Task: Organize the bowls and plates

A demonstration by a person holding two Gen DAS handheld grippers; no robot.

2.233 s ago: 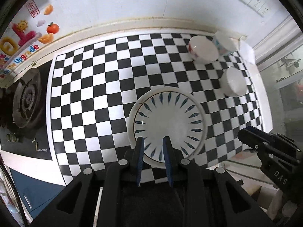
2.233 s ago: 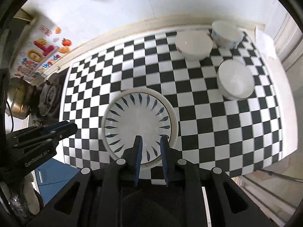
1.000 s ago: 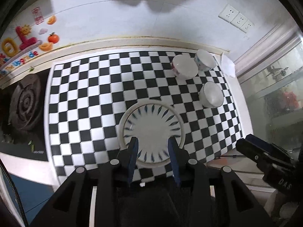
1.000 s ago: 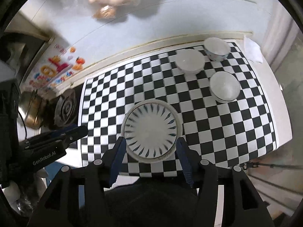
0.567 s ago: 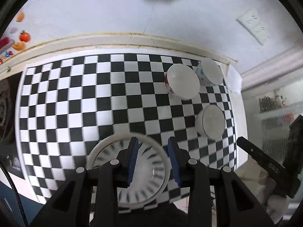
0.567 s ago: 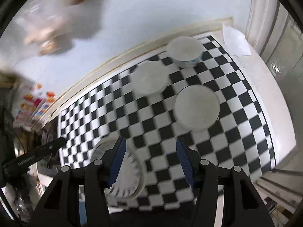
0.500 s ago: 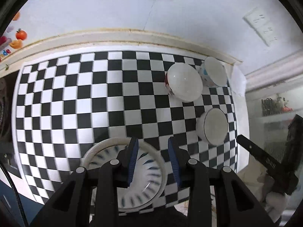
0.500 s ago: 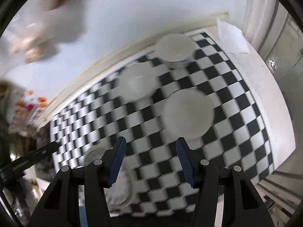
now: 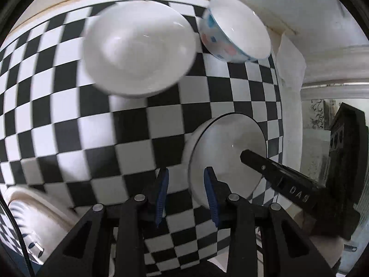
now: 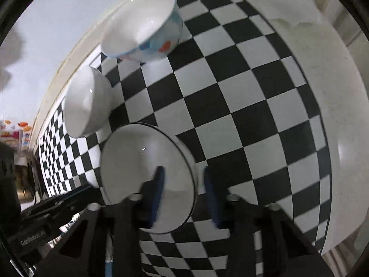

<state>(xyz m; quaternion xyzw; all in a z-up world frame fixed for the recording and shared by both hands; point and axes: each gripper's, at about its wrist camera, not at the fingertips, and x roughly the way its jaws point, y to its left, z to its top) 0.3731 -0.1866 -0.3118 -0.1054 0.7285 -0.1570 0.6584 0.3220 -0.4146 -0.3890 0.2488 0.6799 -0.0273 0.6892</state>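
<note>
**Q:** Where the frames blur or crop, what is hard to make out?

**A:** At eight o'clock in the left wrist view the blue-leaf plate [image 9: 30,221] is cut by the edge and smeared; the plain white bowl [image 9: 138,48] at eleven o'clock is blurred; in the right wrist view the right gripper [image 10: 183,194] is streaked by motion, its fingers soft-edged.

**Q:** And the shapes and materials?

**A:** Glossy ceramic on a black-and-white chequered mat [image 9: 69,138]; the patterned bowl [image 9: 235,30] at one o'clock is round, with blue and pink patches outside; the dark-rimmed white bowl [image 9: 227,154] sits at four o'clock, smooth and white inside.

**Q:** How do the tongs stand?

**A:** Both are spread wide, gripping nothing; the left gripper [image 9: 186,194] straddles the near wall of the dark-rimmed bowl, its right finger inside; the right gripper straddles the rim opposite, its left finger inside.
</note>
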